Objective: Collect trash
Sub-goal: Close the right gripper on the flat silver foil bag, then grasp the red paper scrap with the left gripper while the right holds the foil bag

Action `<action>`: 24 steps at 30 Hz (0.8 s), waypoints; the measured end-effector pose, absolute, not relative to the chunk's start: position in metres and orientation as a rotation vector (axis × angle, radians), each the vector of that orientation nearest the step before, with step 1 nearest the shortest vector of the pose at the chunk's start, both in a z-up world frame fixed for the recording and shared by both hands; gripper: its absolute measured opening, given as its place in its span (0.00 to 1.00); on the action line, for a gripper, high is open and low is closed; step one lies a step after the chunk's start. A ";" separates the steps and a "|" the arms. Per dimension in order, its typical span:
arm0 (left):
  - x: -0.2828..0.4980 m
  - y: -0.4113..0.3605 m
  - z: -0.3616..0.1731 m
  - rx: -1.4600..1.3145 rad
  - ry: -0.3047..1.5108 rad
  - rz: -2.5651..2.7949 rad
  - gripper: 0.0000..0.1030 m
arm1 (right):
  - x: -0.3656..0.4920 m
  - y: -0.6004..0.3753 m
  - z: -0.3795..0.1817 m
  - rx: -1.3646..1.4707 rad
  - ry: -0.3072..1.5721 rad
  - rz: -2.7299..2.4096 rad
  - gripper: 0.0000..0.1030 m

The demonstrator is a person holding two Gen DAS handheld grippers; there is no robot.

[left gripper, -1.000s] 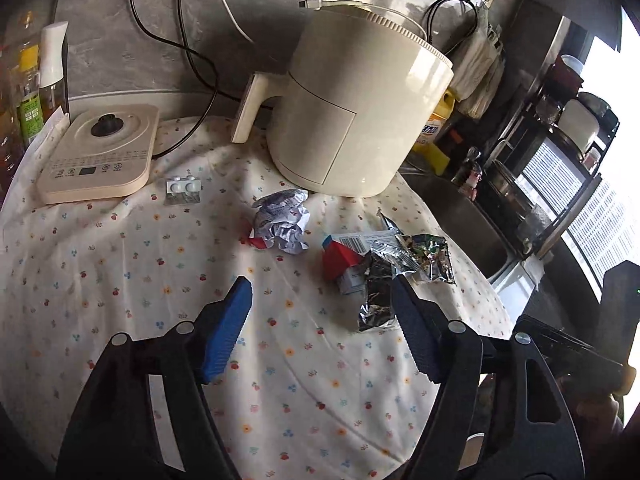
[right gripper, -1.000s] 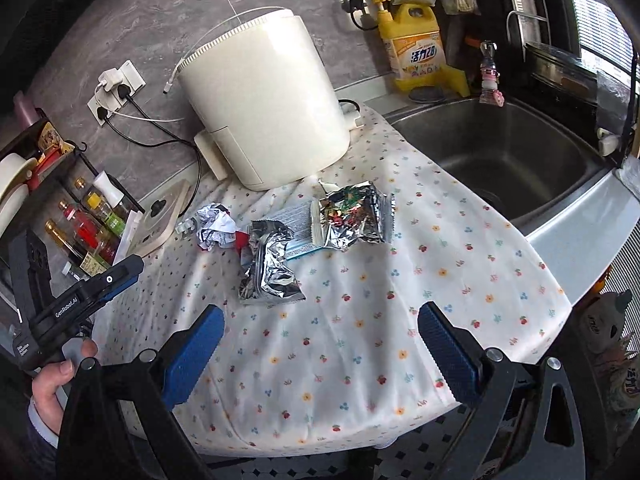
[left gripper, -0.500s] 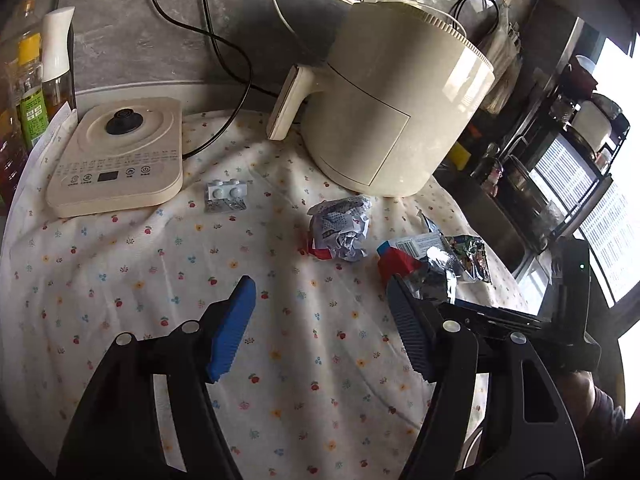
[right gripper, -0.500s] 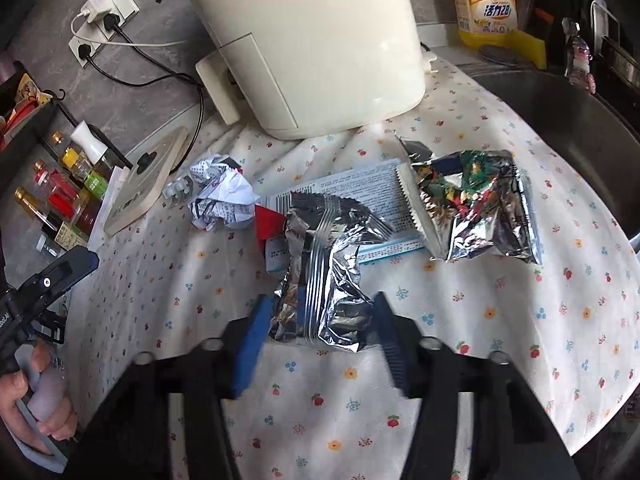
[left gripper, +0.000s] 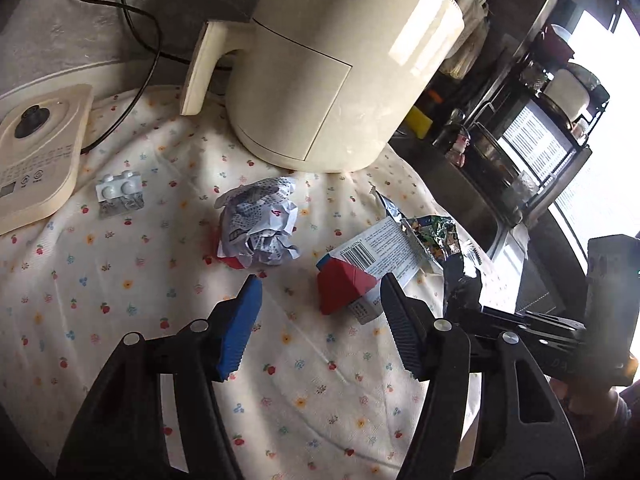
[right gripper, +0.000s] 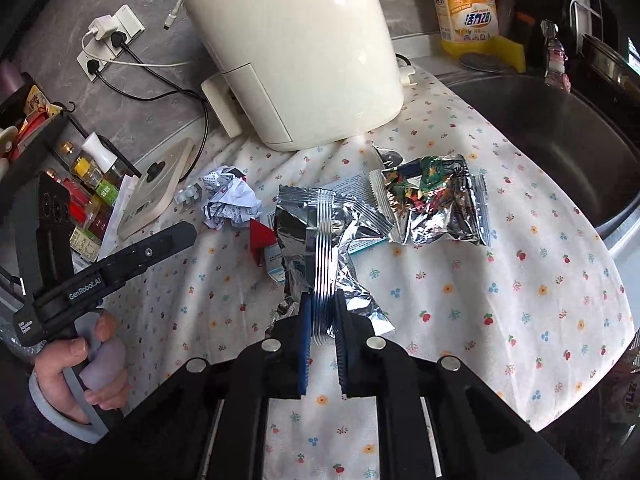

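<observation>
The right gripper (right gripper: 323,320) has just closed its jaws on the silver wrapper (right gripper: 320,240), ready for lifting. The left gripper (left gripper: 320,320), jaws apart and narrowing on nothing, nears the red-cornered carton (left gripper: 348,292).

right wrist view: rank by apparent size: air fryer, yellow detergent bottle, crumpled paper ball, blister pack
1. air fryer, by far the largest
2. yellow detergent bottle, top cut off by the frame
3. crumpled paper ball
4. blister pack, smallest, partly hidden behind the paper

Fisheye shrinks things near the edges, so this holds for looks only.
</observation>
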State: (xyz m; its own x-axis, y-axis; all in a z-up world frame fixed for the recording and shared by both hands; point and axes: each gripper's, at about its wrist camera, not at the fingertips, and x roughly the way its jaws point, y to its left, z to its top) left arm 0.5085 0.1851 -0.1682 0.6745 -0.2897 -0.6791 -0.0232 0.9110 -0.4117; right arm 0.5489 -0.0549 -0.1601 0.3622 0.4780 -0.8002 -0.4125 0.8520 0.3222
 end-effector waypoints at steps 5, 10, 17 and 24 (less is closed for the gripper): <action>0.529 0.168 -0.180 -0.389 0.854 -0.204 0.59 | 0.549 -0.084 -0.152 0.099 1.037 0.495 0.11; 0.548 0.157 -0.192 -0.393 0.890 -0.218 0.59 | 0.546 -0.114 -0.153 0.130 1.042 0.413 0.11; 0.552 0.153 -0.201 -0.405 0.919 -0.224 0.36 | 0.541 -0.131 -0.157 0.145 1.055 0.368 0.11; 0.528 0.167 -0.198 -0.437 0.898 -0.172 0.32 | 0.537 -0.114 -0.155 0.112 1.050 0.433 0.11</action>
